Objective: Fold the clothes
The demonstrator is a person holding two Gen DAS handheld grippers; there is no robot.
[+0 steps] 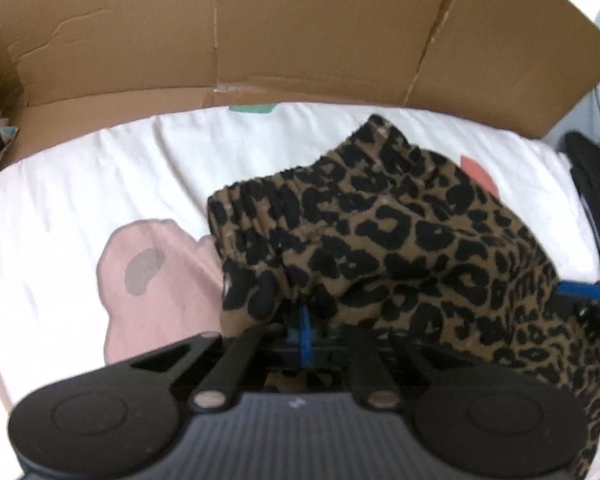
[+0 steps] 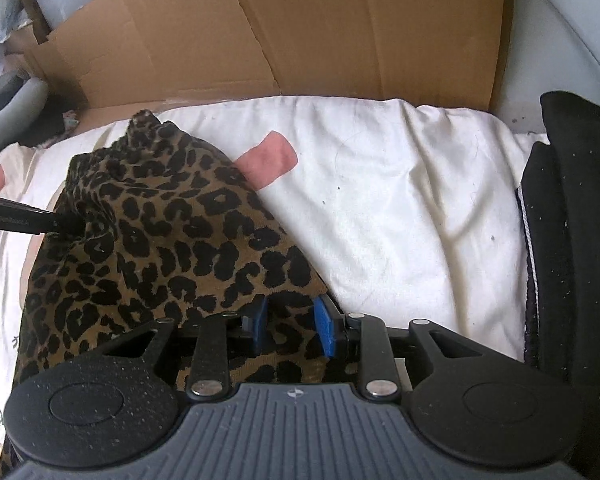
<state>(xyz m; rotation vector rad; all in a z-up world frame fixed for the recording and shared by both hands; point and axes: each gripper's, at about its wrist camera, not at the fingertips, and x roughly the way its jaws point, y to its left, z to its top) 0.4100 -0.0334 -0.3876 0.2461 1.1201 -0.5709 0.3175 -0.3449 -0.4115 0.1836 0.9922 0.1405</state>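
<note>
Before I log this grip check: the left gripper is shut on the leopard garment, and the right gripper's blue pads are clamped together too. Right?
Not quite. The left gripper is shut on the leopard garment, but the right gripper is not clamped: the right wrist view shows its blue pads standing apart, with garment between them.

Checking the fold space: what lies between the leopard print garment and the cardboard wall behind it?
Only bare white sheet between the leopard print garment and the cardboard wall, in both wrist views.

- My leopard cloth (image 2: 172, 232) looks soft, matt knit.
- I see a white sheet (image 2: 400, 208), creased matt cotton.
- The cardboard (image 1: 300, 28) is dull brown, scuffed.
- My right gripper (image 2: 290, 330) has matt black plastic and blue rubbery pads (image 2: 326, 330).
</note>
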